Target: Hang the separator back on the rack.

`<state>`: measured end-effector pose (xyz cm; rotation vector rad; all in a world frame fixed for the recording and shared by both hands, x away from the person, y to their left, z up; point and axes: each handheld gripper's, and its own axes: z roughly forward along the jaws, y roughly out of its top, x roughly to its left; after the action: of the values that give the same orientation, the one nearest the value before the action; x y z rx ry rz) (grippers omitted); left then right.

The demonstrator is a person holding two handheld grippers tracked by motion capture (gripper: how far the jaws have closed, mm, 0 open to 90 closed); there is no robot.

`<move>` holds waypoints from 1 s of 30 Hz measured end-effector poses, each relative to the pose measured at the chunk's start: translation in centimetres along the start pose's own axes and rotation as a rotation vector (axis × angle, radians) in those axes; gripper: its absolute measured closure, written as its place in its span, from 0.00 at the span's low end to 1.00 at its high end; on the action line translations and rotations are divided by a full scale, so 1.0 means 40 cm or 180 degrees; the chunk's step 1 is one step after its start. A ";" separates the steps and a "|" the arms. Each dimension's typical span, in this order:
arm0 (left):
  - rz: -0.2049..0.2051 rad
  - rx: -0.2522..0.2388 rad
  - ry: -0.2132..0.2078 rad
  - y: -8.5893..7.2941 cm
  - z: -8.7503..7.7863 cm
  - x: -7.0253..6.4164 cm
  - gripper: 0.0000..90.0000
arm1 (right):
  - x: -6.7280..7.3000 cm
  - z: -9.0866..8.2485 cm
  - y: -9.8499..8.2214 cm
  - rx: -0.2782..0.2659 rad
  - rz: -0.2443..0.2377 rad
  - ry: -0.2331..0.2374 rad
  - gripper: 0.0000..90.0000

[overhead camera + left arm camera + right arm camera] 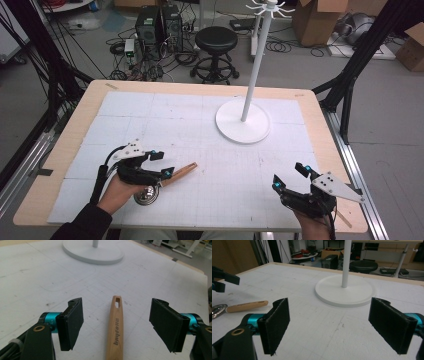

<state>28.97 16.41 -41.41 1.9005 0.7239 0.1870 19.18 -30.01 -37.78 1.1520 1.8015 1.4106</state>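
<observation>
White foam sheeting covers the wooden desk (65, 150), and on its far right part stands the largest thing here, a white stand (243, 121) with a round base and a tall pole topped by hooks. Well apart from it, at the near left, lies a ladle (170, 178) with a wooden handle and a shiny metal bowl (146, 195). Its long axis runs aslant, bowl end toward the person, handle tip with its hanging slot pointing away toward the middle of the desk. In the left gripper view the handle (115, 330) lies straight down the gap of the left claw (163, 163), lined up with the claw's reach, and the pads (72, 322) stand clear of the wood on both sides: the claw is partly open and holds nothing. That alignment is what the coming grasp likely turns on, since the jaws need only draw in across the handle's width. The left hand (117, 192) is by far the nearer. The right claw (289, 175) hovers at the near right, wide open and empty, well away from the ladle. Nothing lies between the left claw and the handle; the stand's base is far enough off not to interfere.
</observation>
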 end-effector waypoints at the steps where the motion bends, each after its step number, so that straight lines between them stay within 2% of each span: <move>1: 0.0024 0.0133 0.0019 -0.001 0.023 -0.003 0.31 | 0.000 0.001 0.000 0.0002 0.0002 0.0005 0.18; 2: 0.0024 0.0133 0.0019 -0.001 0.023 -0.003 0.31 | 0.000 0.001 0.000 0.0002 0.0002 0.0005 0.18; 3: 0.0073 0.0259 0.0016 -0.001 0.042 -0.006 0.32 | 0.001 0.001 -0.001 0.0009 0.0007 0.0014 0.18; 4: 0.0073 0.0259 0.0016 -0.001 0.042 -0.006 0.32 | 0.001 0.001 -0.001 0.0009 0.0007 0.0014 0.18; 5: 0.0118 0.0402 0.0042 -0.001 0.059 -0.008 0.33 | -0.001 0.001 0.000 0.0006 -0.0006 0.0015 0.18; 6: 0.0118 0.0402 0.0042 -0.001 0.059 -0.008 0.34 | -0.001 0.001 0.000 0.0006 -0.0006 0.0015 0.18; 7: 0.0145 0.0495 0.0064 -0.001 0.072 -0.012 0.34 | -0.002 0.001 0.000 0.0002 -0.0006 0.0019 0.18; 14: 0.0220 0.0688 0.0120 -0.002 0.098 -0.011 0.40 | -0.002 0.000 0.000 0.0004 -0.0002 0.0019 0.18; 16: 0.0261 0.0807 0.0133 -0.007 0.105 -0.010 0.41 | -0.001 0.000 0.001 0.0004 0.0006 0.0021 0.18; 20: 0.0313 0.0893 0.0156 -0.009 0.111 -0.014 0.46 | -0.002 0.001 0.000 0.0013 0.0004 0.0025 0.18; 23: 0.0409 0.0998 0.0188 -0.008 0.123 -0.022 0.49 | 0.000 0.001 0.001 0.0020 0.0002 0.0026 0.18; 30: 0.0537 0.1071 0.0258 -0.006 0.138 -0.040 0.58 | -0.002 0.000 0.000 0.0021 0.0011 0.0023 0.18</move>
<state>29.98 11.27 -43.76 2.2888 0.6807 0.2624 19.24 -30.08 -37.77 1.1552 1.8114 1.4135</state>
